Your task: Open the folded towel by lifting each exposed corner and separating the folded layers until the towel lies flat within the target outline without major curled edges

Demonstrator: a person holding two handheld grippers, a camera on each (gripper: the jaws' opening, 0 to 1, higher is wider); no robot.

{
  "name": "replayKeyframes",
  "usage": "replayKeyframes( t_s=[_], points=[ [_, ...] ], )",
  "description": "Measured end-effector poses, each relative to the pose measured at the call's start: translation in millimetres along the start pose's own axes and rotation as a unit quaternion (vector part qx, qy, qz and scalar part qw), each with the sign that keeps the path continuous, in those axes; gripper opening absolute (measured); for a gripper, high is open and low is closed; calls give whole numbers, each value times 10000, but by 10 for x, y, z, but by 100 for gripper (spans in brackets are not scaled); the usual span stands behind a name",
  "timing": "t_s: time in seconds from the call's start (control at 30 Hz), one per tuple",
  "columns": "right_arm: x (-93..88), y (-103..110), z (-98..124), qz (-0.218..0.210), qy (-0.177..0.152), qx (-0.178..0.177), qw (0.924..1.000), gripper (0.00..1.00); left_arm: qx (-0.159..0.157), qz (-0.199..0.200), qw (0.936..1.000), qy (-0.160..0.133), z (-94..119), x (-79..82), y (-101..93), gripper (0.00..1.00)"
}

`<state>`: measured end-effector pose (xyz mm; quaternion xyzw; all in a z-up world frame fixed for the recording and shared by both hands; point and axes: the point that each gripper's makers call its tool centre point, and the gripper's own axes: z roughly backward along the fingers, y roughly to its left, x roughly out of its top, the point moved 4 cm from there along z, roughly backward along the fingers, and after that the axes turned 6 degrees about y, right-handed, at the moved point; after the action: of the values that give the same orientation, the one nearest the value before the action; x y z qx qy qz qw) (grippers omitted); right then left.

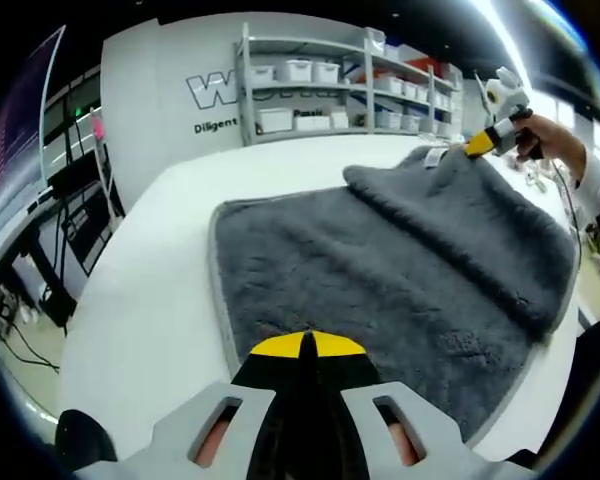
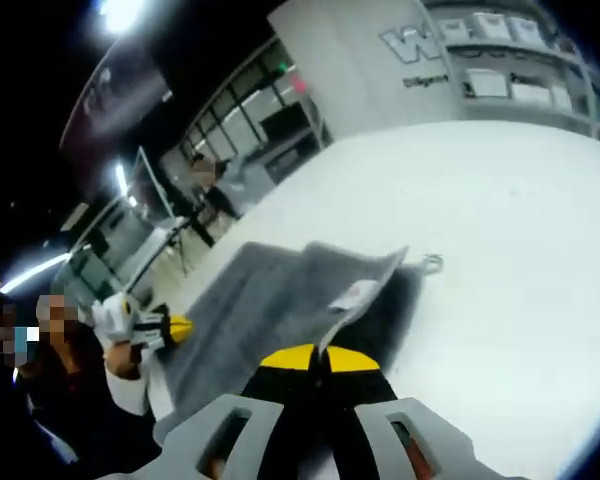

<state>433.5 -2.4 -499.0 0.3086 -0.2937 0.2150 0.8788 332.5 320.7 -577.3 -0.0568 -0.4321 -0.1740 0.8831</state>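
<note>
A grey fluffy towel lies on the white table, with a folded layer lying over its far right part. My left gripper is at the towel's near edge, yellow tips pressed together on the cloth. In the right gripper view it appears as the left gripper, held in a hand at the towel's far edge. My right gripper is shut on a raised corner of the towel, just below its white label. It also appears as the right gripper at the folded layer's far corner.
White shelves with bins stand behind the table against a lettered wall. A hand and sleeve hold the right gripper. A small loop lies beside the towel corner. Bare table stretches to the right of it.
</note>
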Motion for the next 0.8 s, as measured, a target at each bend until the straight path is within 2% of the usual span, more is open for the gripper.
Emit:
replayKeyframes(
  t_s=[0.47,0.8],
  points=[
    [-7,-137,198,27,146,-129,9998,0,-11,14,10000,9,3,-25,23,0],
    [65,-230,376,3,121,-219,9997,0,-12,22,10000,29,-16,-18,99,0]
  ],
)
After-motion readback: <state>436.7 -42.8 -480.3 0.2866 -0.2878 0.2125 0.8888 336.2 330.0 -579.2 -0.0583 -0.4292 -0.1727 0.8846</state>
